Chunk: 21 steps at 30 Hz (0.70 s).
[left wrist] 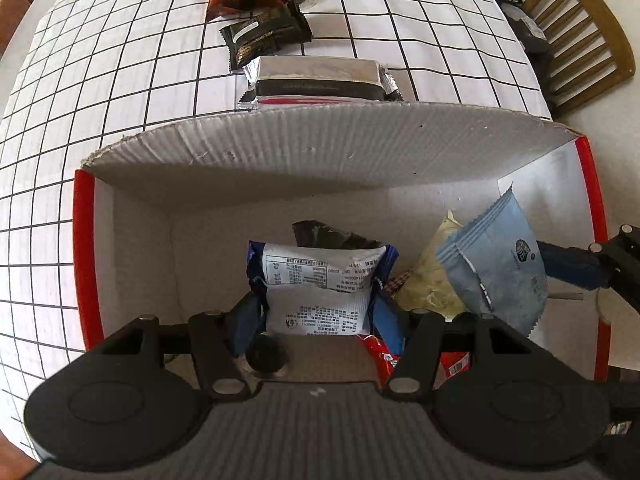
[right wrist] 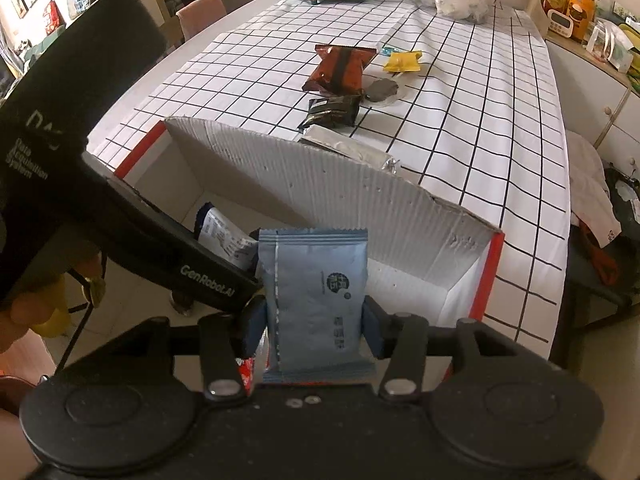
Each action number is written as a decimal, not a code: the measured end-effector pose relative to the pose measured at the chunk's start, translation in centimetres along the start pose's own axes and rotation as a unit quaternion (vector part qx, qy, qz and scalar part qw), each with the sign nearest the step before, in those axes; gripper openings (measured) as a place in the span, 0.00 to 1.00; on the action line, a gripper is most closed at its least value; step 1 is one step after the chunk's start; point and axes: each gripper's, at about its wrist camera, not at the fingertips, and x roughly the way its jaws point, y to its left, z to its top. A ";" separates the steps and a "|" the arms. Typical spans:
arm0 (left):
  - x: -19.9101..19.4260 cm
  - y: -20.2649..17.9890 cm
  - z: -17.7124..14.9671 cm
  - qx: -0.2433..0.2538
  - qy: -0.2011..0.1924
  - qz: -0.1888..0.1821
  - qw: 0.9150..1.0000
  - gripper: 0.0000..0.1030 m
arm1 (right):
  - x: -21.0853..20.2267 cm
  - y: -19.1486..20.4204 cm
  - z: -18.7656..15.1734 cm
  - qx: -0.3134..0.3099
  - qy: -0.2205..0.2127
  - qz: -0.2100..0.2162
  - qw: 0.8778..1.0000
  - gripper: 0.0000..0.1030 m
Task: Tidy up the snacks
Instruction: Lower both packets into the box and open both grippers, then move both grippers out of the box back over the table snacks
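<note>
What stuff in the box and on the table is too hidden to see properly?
- Black packet, left wrist view: mostly hidden behind the white-and-blue packet.
- Red packet, both views: gripper bodies cover it.
- Silver packet, right wrist view: box flap hides its lower part.
- Small print on the light blue packet: too small to read.

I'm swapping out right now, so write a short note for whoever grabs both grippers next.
Left gripper: shut on the white-and-blue packet, low inside the box.
Right gripper: light blue packet between its fingers over the box; grip looks loose.
Done: several snacks in the box, including a yellowish packet.
Left: release both, then fetch the silver bar, black packet, orange-brown bag and yellow packet from the tablecloth.
</note>
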 end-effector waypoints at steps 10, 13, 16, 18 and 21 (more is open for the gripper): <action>-2.5 0.1 -0.6 0.007 -0.038 0.006 0.999 0.63 | -1.5 -0.6 0.6 0.018 -0.020 0.014 1.000 0.63; -3.6 0.1 -0.6 0.011 -0.055 0.009 0.998 0.67 | -2.1 -0.8 0.9 0.022 -0.029 0.019 0.999 0.64; -4.5 0.1 -0.6 0.010 -0.070 0.008 0.997 0.69 | -2.8 -1.3 1.3 0.032 -0.036 0.026 0.999 0.65; -5.0 0.1 -0.5 0.009 -0.076 0.004 0.997 0.69 | -3.2 -1.5 1.5 0.034 -0.041 0.029 0.998 0.67; -5.8 0.2 -0.5 0.010 -0.095 0.006 0.995 0.72 | -3.9 -1.6 1.8 0.031 -0.050 0.032 0.998 0.67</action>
